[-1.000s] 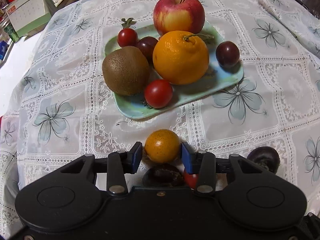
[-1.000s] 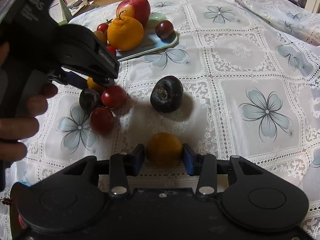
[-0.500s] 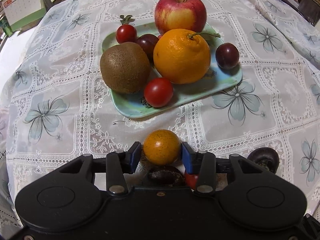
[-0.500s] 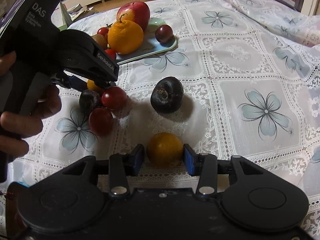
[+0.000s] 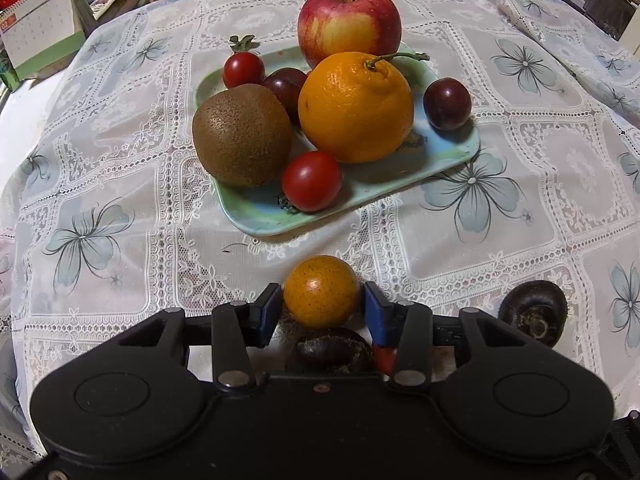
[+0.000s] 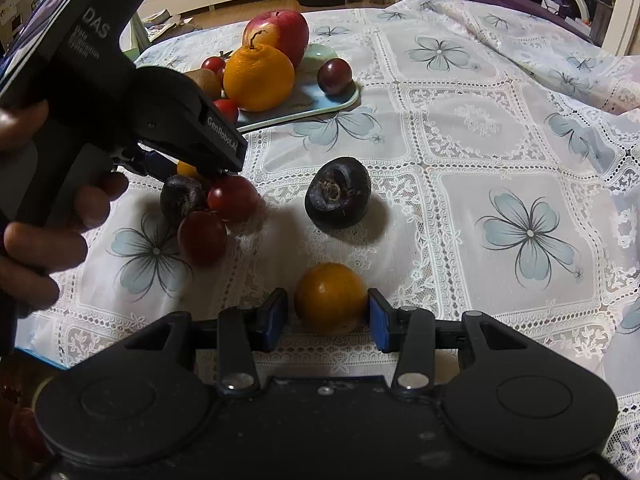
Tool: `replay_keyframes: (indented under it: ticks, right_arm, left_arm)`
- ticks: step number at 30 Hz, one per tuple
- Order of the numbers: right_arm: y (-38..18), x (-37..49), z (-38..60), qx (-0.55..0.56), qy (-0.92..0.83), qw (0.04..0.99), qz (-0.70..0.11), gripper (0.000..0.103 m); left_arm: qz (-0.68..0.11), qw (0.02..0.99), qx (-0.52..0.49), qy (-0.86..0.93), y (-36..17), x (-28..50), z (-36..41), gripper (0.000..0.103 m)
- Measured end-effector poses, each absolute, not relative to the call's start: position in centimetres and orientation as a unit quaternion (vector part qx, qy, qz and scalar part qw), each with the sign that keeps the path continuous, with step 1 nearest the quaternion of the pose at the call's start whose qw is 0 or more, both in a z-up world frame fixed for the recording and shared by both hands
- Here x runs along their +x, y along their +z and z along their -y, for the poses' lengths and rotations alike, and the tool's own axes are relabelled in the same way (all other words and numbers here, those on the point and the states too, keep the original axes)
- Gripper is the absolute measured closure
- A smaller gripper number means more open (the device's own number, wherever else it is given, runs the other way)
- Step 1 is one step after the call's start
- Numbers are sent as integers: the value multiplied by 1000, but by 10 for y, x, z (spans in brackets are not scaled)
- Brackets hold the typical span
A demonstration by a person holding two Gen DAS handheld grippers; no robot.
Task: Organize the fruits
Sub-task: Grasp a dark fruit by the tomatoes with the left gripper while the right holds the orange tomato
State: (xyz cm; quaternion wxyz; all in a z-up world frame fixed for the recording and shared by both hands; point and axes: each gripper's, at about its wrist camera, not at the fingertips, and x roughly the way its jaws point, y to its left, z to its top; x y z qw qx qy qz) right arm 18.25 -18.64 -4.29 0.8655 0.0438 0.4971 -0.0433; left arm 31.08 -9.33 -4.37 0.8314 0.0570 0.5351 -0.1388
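A small orange point(image 5: 321, 291) rests on the lace tablecloth between the blue pads of my left gripper point(image 5: 323, 312). The pads stand close beside it with thin gaps, so the gripper is open. A second small orange point(image 6: 330, 303) lies on the cloth between the pads of my right gripper point(image 6: 328, 316), also open, with a clear gap on the left side. Further away, a pale green tray point(image 5: 260, 220) holds an apple point(image 5: 348, 24), a large orange point(image 5: 356, 108), a kiwi point(image 5: 242, 134), cherry tomatoes point(image 5: 312, 180) and plums point(image 5: 447, 103).
A dark round fruit point(image 6: 338, 192) lies loose mid-cloth. Another dark fruit point(image 6: 182, 198) and two cherry tomatoes point(image 6: 234, 198) cluster under the left gripper, which a person's hand point(image 6: 48, 240) holds. A desk calendar point(image 5: 36, 36) stands at the far left table edge.
The right wrist view has tipped up slightly, showing more of the room. Both small oranges stay where they were, still between the pads.
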Motion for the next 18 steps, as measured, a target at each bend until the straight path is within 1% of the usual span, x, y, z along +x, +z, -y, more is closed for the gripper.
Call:
replay_keyframes:
  ticks: [8, 11, 12, 14, 18]
  right_arm:
    - [-40, 188, 196, 72, -32, 855, -512, 57]
    - [-38, 191, 202, 89, -29, 851, -517, 61]
    - [-38, 192, 204, 94, -30, 851, -516, 64]
    - [-37, 192, 207, 100, -27, 852, -514, 65]
    - [-34, 191, 212, 109, -20, 856, -505, 65]
  left_arm:
    - [-529, 837, 51, -128, -43, 310, 94, 52]
    - [-530, 839, 33, -120, -41, 312, 92, 56]
    - [-532, 839, 23, -116, -40, 313, 89, 57]
    - [-533, 840, 7, -104, -37, 314, 86, 57]
    - [-518, 852, 13, -71, -22, 300, 80, 57]
